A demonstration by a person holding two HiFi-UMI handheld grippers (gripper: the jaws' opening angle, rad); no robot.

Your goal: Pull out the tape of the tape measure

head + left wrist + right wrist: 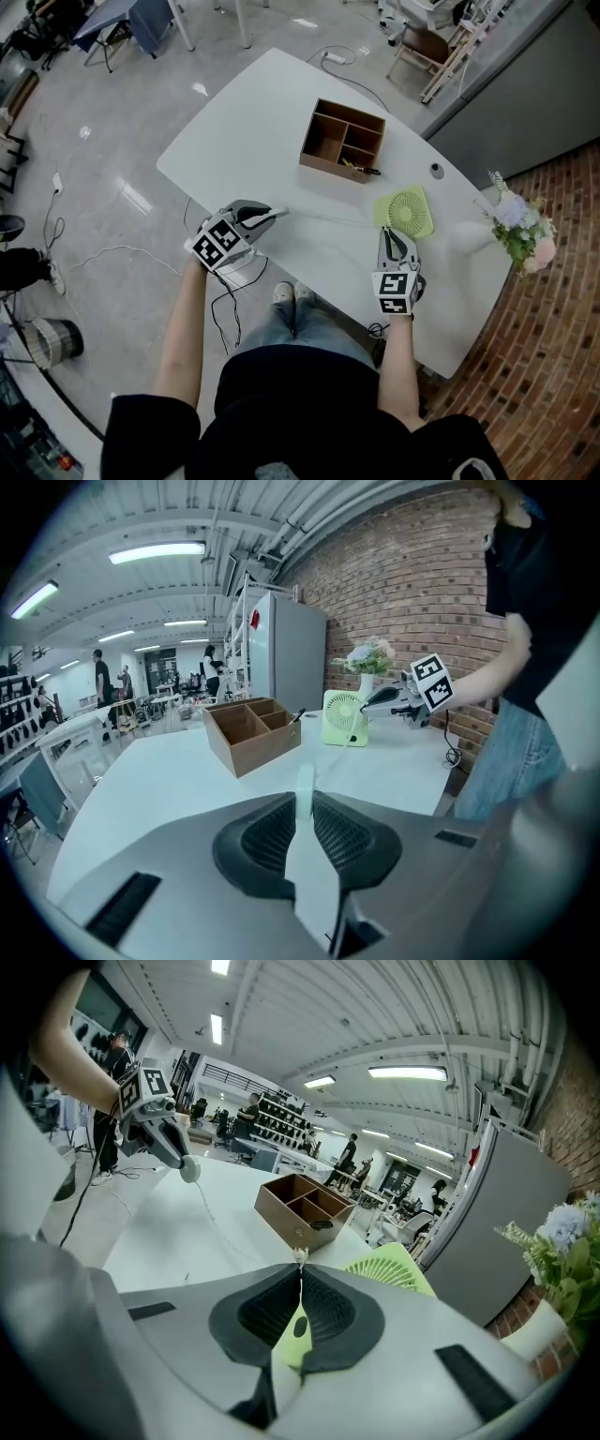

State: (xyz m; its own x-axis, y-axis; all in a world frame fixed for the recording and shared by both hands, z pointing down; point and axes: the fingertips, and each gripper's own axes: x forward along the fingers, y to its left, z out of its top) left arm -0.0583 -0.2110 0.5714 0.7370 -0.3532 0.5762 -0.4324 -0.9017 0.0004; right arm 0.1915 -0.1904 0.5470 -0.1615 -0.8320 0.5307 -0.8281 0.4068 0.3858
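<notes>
My left gripper (274, 215) is shut on the small white tape measure case (305, 803), above the table's front left edge. A thin pale tape (328, 219) runs from the case across the table to my right gripper (386, 232). The right jaws (300, 1265) are shut on the tape's end tab (299, 1256). In the right gripper view the tape (211, 1218) leads away to the left gripper (186, 1166) and the round case. In the left gripper view the tape (352, 747) reaches the right gripper (370, 702) beside the fan.
A wooden organiser box (343, 141) with a pen stands at the far side of the white table (253, 122). A small green fan (406, 210) lies just beyond my right gripper. A vase of flowers (514, 225) stands at the right end. Cables trail on the floor (122, 253).
</notes>
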